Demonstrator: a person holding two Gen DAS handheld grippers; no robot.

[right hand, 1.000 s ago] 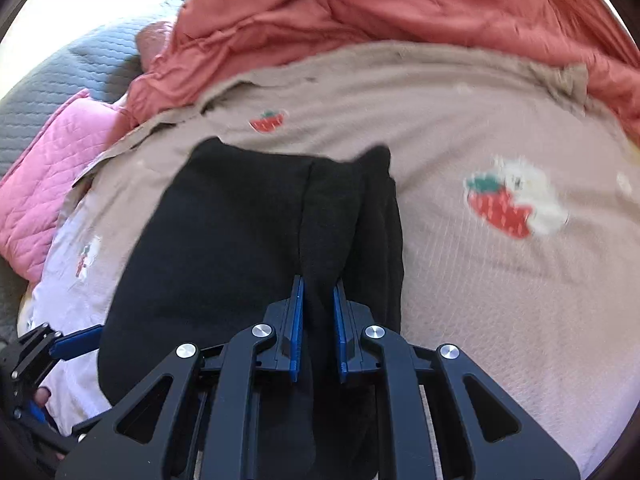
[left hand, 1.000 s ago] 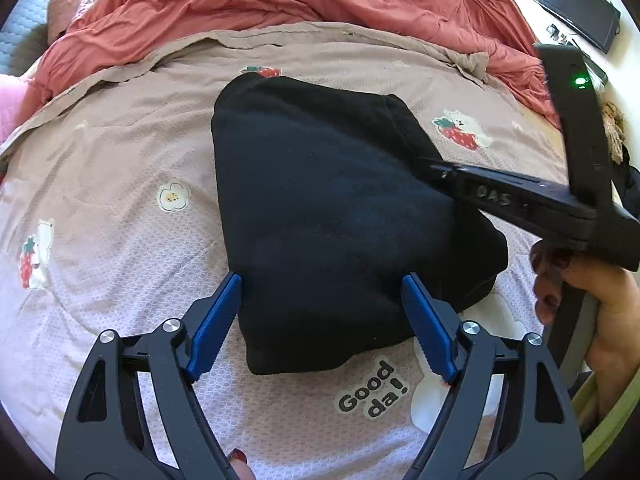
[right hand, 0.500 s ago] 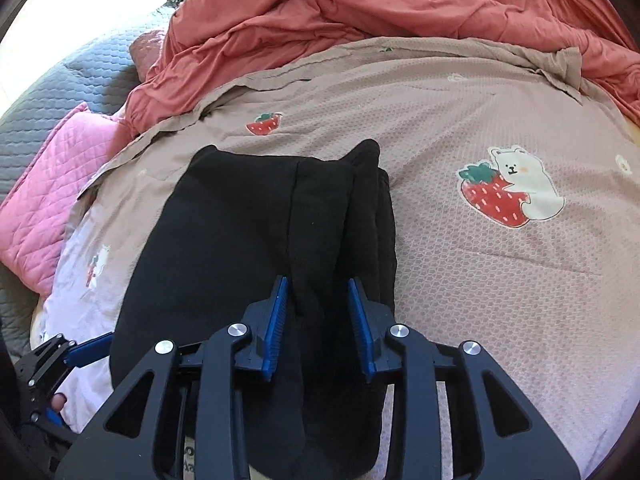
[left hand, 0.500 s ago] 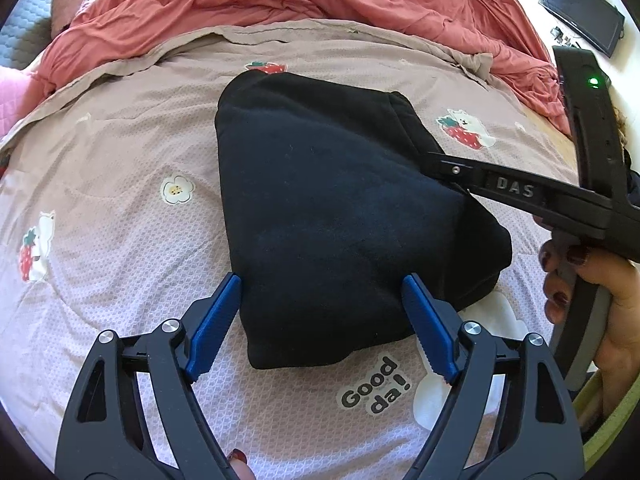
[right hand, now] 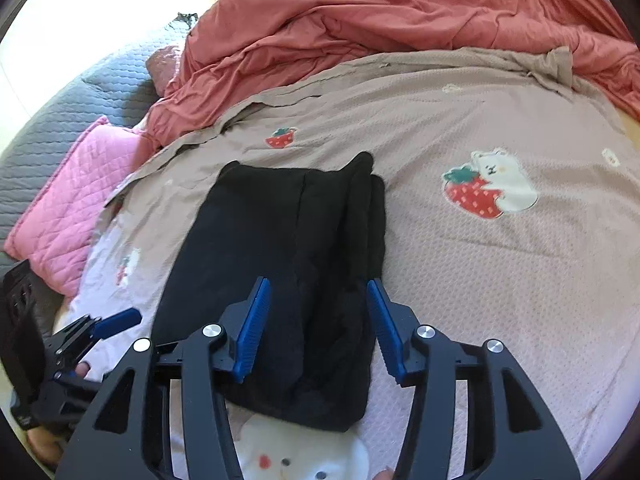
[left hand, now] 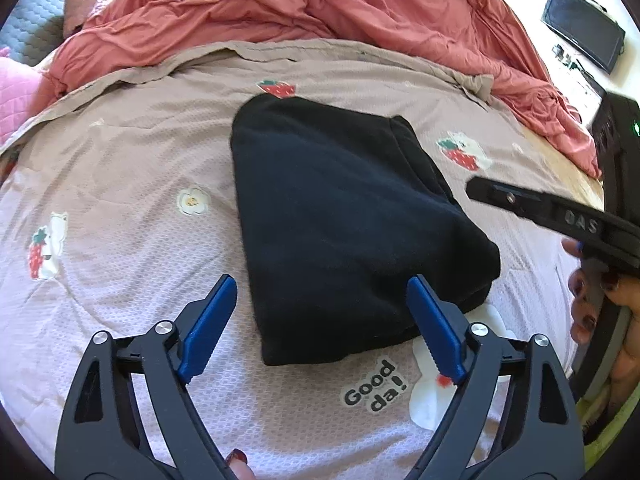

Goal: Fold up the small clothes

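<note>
The black garment (left hand: 344, 216) lies folded into a compact stack on the bedsheet (left hand: 120, 208), the left gripper (left hand: 324, 320) spread and empty, the right gripper (right hand: 316, 320) opening above it, pads clear; only tidying appears left

Home bedroom, bed with strawberry-print sheet (right hand: 500, 280), rumpled red duvet (right hand: 400, 8), pink quilted pillow (right hand: 68, 216)

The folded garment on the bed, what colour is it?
Plain black. The folded garment shows best in the left wrist view.
</note>
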